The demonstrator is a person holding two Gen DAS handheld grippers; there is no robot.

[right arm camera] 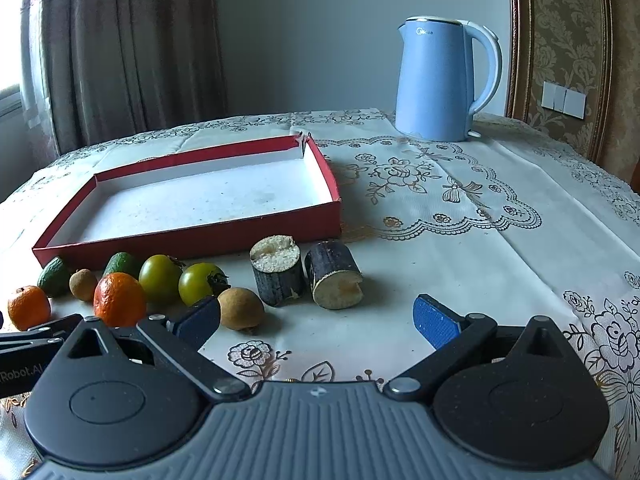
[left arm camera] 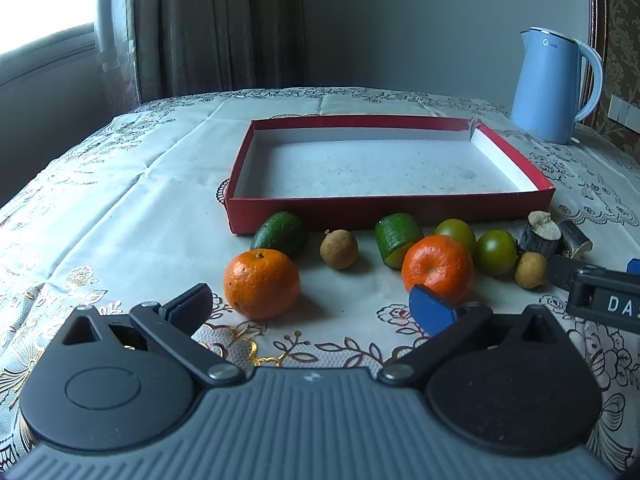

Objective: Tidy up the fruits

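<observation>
Both the left gripper (left arm camera: 310,306) and right gripper (right arm camera: 316,320) hover with jaws spread, empty. Fruits lie loose before the red tray (left arm camera: 516,158) (nothing inside). Sorting not begun; next, judged: close on the nearest orange (left arm camera: 262,283).

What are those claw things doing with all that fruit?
Nothing is picked up yet. The left claw and the right claw both hover open above the flowered tablecloth. Two round orange tangerines, green tomatoes, small brown longans and dark sugarcane chunks sit in front of the shallow red cardboard box, which has nothing in it.
</observation>
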